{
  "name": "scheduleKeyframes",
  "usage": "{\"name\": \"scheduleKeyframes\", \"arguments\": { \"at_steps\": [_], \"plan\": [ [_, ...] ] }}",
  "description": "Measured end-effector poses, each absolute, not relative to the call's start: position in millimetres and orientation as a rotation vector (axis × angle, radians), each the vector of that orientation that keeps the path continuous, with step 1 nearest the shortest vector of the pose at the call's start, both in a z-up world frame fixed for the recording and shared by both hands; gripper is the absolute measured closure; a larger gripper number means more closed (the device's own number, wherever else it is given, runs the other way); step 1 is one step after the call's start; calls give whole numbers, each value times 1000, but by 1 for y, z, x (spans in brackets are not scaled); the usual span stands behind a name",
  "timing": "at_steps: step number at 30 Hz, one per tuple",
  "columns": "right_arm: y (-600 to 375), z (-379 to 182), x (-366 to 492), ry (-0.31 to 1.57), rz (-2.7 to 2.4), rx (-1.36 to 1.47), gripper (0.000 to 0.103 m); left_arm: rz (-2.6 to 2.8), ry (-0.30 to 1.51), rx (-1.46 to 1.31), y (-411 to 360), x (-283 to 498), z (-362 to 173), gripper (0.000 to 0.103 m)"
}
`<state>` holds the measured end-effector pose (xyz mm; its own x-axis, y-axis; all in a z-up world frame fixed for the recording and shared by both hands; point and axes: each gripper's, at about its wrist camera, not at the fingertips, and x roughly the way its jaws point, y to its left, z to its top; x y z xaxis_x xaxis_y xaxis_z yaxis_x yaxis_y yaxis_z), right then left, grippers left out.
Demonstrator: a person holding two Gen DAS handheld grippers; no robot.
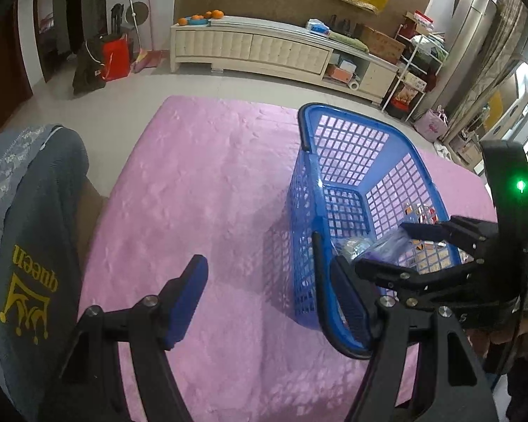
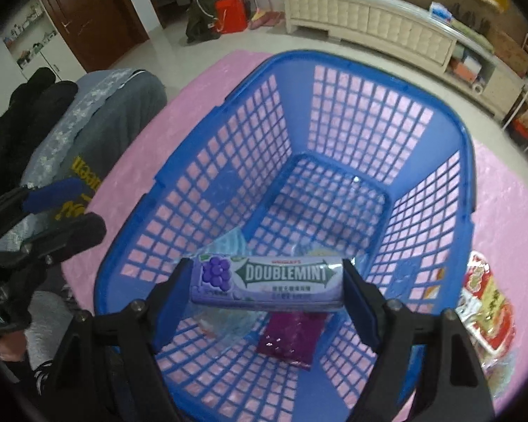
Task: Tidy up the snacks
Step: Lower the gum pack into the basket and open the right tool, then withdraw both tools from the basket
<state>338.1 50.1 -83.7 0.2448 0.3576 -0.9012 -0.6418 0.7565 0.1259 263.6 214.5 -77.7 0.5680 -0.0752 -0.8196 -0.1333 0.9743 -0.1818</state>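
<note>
— Two grippers, taken left to right; the left gripper (image 1: pixel 264 302) hangs over the pink surface (image 1: pixel 200 183) just outside the blue basket (image 2: pixel 464 161), its jaws spread with nothing between them; one finger sits right by the basket's near rim.

— And the right gripper (image 2: pixel 264 292)?

— Over the basket's near end, its jaws pinching the Doublemint gum pack (image 2: pixel 267 279) lengthwise by its two ends; below lie a purple packet (image 2: pixel 290 337) and some clear wrappers on the basket floor.

— What might go wrong?

— I'd judge an end-to-end pinch on a slick pack could let it twist and drop askew; a careless release near the rim might send it outside; the left finger could also nudge the rim and shift the basket.

— Room to move?

— Plenty; the basket's far half is bare mesh; the red snack packet (image 2: pixel 489 309) lies outside the right wall, still to collect.
</note>
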Motion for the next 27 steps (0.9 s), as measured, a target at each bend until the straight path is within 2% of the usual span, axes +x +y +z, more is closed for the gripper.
{"name": "scheduleKeyframes", "arguments": {
  "at_steps": [4,14,15,17,24,27],
  "plan": [
    [40,-69,331,1104,685,-278,10,33,956,-206,205,255,-63,34],
    [-21,-2,291,979,649,-238,9,-12,882,-161,158,214,-14,34],
    [-29,4,287,967,643,-228,9,-17,867,-150,151,210,-9,33],
    [-43,13,281,954,632,-210,9,-21,845,-132,139,204,-1,24],
    [-98,38,259,891,573,-171,9,-78,809,-82,87,196,21,24],
    [-122,44,254,872,548,-146,9,-110,800,-63,59,197,24,21]
  ]
}}
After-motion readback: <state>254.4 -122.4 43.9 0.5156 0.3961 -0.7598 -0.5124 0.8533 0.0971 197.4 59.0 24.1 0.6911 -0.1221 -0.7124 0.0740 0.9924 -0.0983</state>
